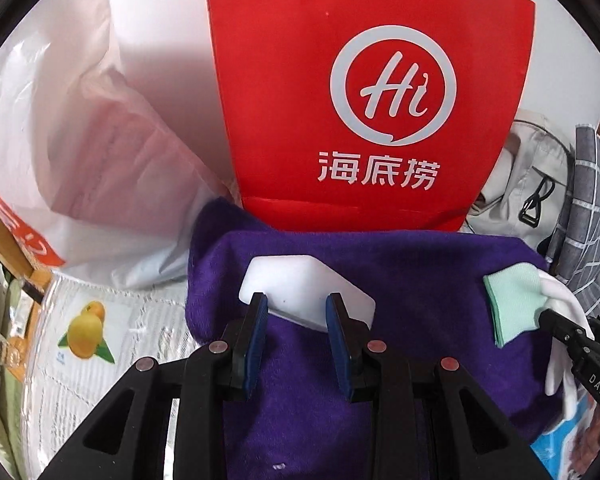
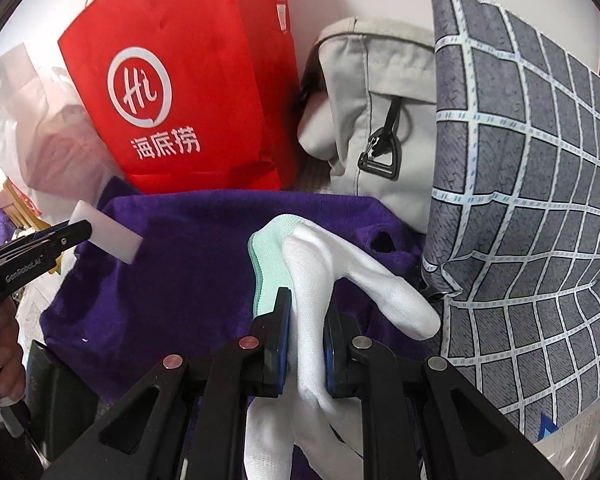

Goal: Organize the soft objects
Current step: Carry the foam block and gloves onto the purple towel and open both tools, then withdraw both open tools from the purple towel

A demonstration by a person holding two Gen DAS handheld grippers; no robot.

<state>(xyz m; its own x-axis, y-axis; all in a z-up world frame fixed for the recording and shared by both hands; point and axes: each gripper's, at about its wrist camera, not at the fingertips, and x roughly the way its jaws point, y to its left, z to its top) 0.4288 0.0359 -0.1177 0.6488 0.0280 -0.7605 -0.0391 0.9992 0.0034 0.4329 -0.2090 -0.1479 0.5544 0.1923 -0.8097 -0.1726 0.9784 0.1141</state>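
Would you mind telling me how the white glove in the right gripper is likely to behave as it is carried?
The white glove is probably floppy: its fingers droop past the right gripper. It looks light, a thin knit bunched between the pads. It may drag on the purple towel beneath.

"Hi" and "海底捞" on the red bag [image 1: 340, 40]; "GenRobot.AI" on the left gripper [image 2: 80, 232]; "DAS" on the right gripper [image 1: 548, 314].

The bag [image 1: 340, 92] is red with a white round logo and white characters. The towel [image 1: 420, 272] is purple, the sponge [image 1: 296, 280] white. The glove [image 2: 312, 280] is white with a mint cuff. The pillow [image 2: 532, 184] is grey with a white grid.
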